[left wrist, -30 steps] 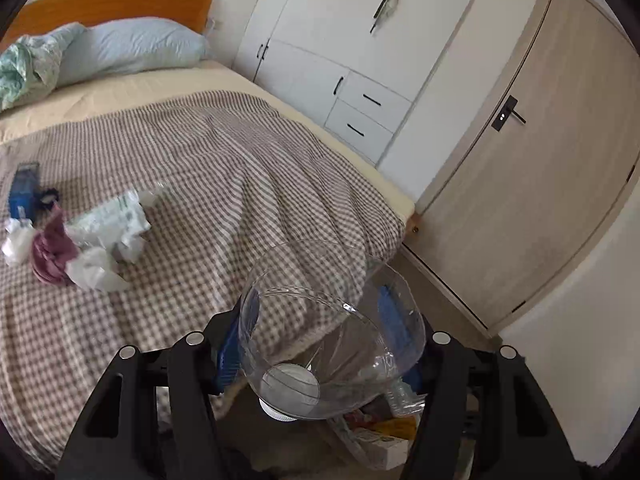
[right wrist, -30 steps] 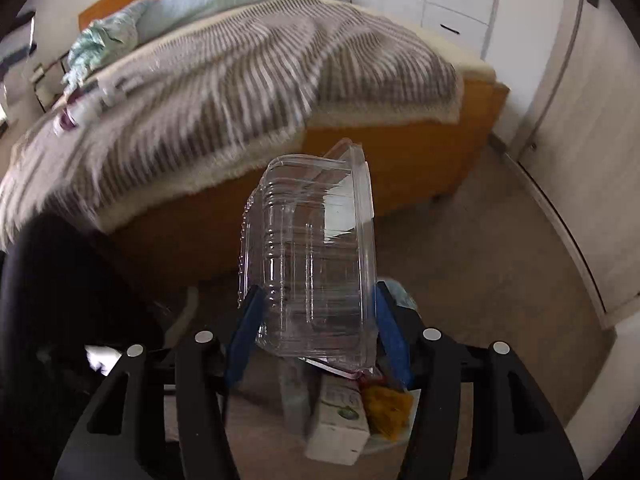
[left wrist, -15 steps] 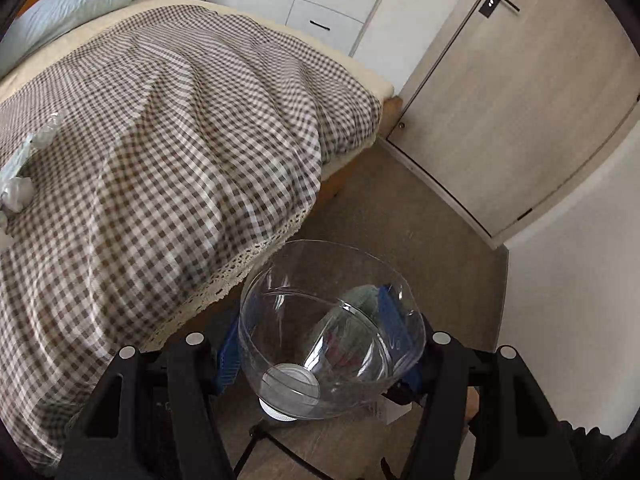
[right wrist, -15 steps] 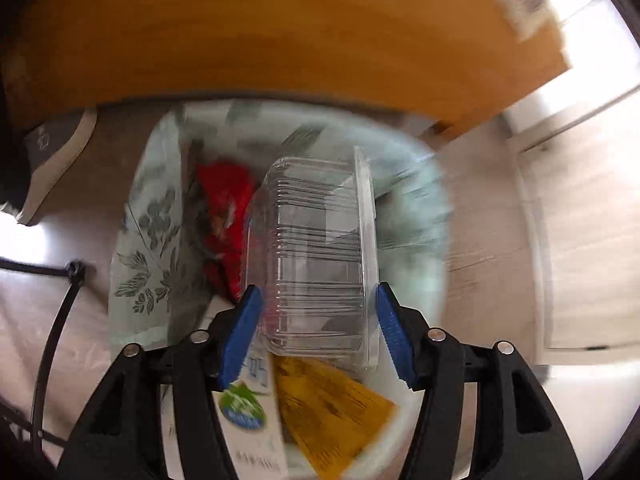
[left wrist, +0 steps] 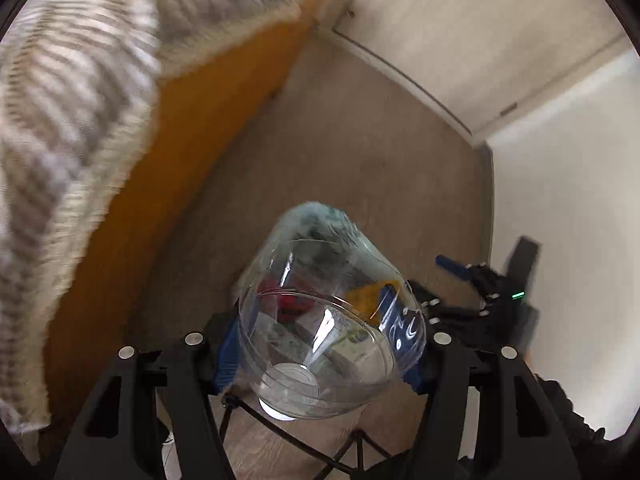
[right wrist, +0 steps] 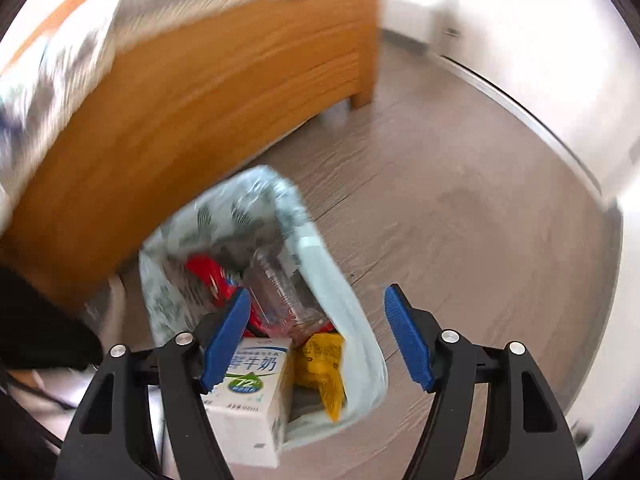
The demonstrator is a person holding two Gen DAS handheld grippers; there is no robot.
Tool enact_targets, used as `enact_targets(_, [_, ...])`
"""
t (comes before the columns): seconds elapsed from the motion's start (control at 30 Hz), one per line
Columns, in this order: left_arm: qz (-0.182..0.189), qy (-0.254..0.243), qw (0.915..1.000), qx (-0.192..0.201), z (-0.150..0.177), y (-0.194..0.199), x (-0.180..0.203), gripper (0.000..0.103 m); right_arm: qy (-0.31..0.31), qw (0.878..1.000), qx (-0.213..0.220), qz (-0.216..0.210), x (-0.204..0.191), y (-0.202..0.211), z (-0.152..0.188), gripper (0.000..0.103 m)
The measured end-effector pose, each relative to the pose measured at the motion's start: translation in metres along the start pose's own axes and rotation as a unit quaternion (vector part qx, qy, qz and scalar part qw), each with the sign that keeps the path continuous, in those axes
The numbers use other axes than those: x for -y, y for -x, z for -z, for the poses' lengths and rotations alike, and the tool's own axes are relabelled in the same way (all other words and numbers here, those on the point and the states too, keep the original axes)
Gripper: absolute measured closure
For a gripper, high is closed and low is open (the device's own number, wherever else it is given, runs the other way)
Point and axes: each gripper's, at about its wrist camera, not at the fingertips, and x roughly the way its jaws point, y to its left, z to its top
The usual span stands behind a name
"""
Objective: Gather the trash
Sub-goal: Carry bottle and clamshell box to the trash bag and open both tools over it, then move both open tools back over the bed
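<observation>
Both tools have swung down from the bed toward the trash bag [right wrist: 340, 320] on the floor beside the bed frame [right wrist: 180, 100], and the clear box [right wrist: 284, 292] that sat between the right tool's pads a second ago now lies inside the bag, resting against a red wrapper [right wrist: 208, 276] above a milk carton [right wrist: 248, 396] and a yellow packet [right wrist: 324, 372]. On the right tool [right wrist: 318, 340] the jaws have just been opening; they now stand apart with nothing between them, above the bag's near rim. On the left tool [left wrist: 320, 344] the blue pads are clamped on a clear plastic bowl [left wrist: 328, 344], which is tilted with its mouth facing away from the camera; the bag and its contents show through the bowl's wall, so the bowl appears to hang over or close to the bag's mouth. The step in hand is judged to be the release of the bowl. Centre the bowl over the open mouth before parting the jaws, since a light round bowl dropped on the rim is likely to bounce or roll onto the floor [left wrist: 360, 140]. Lower it close to the contents, then open fully. Draw the right tool clear first; it appears at the right edge of the left view, near the bowl's path. Both views are motion-blurred, so exact alignment cannot be confirmed.
</observation>
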Motion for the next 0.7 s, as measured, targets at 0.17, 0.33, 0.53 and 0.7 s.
enact_targets(0.17, [0.029,0.004,0.9982,-0.053,-0.003,-0.087,0.008,0.042,-0.09,0.996,0.022,-0.006,0.031,0.032,0.024,0.031])
enact_targets(0.33, [0.015,0.019,0.9958,-0.088,0.005,-0.143,0.007,0.035,-0.11,0.994,0.017,-0.006,0.034,0.034,0.041,0.031])
enact_targets(0.53, [0.0,0.002,0.9834,-0.182,0.03,-0.176,0.005,0.029,-0.117,0.993,0.001,-0.015,0.031,0.021,0.038,0.031])
enact_targets(0.7, [-0.018,0.004,0.988,-0.153,0.028,-0.151,-0.005,0.026,-0.099,0.995,-0.006,-0.019,0.018,0.015,0.031,0.031])
